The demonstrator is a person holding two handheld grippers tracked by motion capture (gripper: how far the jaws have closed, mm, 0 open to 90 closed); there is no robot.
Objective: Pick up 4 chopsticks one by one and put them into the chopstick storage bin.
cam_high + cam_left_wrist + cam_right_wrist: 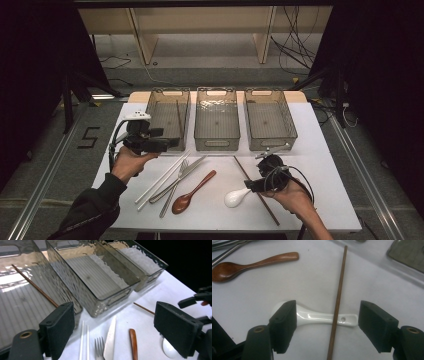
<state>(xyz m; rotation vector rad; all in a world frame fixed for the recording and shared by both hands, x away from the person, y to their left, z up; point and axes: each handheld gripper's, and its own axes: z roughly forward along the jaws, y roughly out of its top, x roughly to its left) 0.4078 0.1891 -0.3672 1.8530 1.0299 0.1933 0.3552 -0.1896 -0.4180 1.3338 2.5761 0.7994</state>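
Observation:
A white ceramic spoon point(236, 197) lies at the front of the white table, and a brown chopstick point(255, 187) lies across its handle. My right gripper point(252, 187) hovers over that crossing. In the right gripper view its jaws point(327, 325) stand open on either side of the white spoon's handle point(317, 316) and the chopstick point(339, 290), pressing on neither. My left gripper point(172, 142) is open and empty at the front of the left basket point(169, 92). In the left gripper view a second brown chopstick point(35, 287) lies inside that basket.
Three clear grey baskets stand in a row at the back; the middle basket point(216, 91) and right basket point(265, 91) hold nothing. Between the hands lie white chopsticks point(162, 177), a knife point(187, 172), a fork point(175, 187) and a wooden spoon point(192, 192).

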